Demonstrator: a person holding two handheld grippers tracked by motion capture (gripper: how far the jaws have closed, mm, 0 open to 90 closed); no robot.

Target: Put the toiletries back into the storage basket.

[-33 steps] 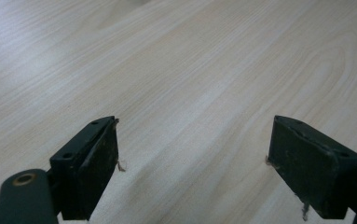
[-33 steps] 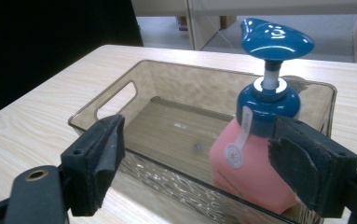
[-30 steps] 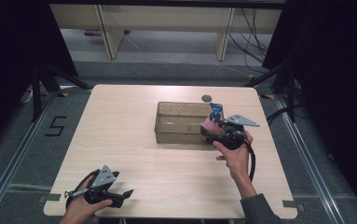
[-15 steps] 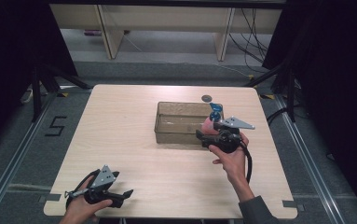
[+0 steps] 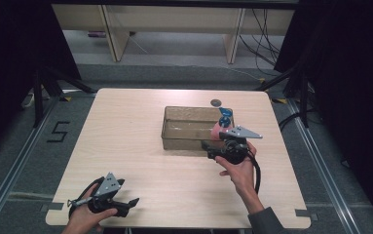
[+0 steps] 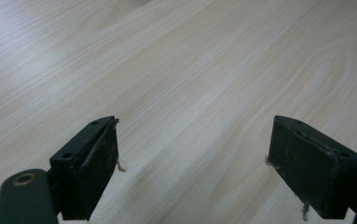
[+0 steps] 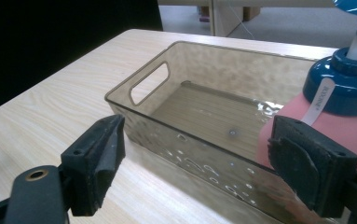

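- Table point(image 5: 140, 146): pale wood grain, rectangular, on a grey floor.
- Bin point(image 5: 186, 127): clear brownish plastic, rectangular, with a handle slot in an end wall; stands on the table right of centre. Nothing lies on its floor in the right gripper view point(image 7: 204, 112).
- Bottle point(image 5: 221, 126): pink body, blue collar and blue pump top with a white neck; upright at the bin's right end. In the right gripper view point(image 7: 344, 121) it stands at the bin's corner; whether inside or just outside the wall cannot be told.
- Right gripper point(image 5: 218, 148): held in the person's right hand point(image 5: 240, 170), just on the person's side of the bin, near its right end, pointing across it. Fingers point(image 7: 97, 158) spread wide, gripping nothing; the far-side finger overlaps the bottle's pink body in its own view, contact not certain.
- Left gripper point(image 5: 125, 204): held in the left hand point(image 5: 84, 219) at the table's near left edge, well apart from the bin. Fingers point(image 6: 92, 163) wide apart over bare table, holding nothing.
- Disc point(image 5: 216, 102): small, dark, round, on the table beyond the bin.
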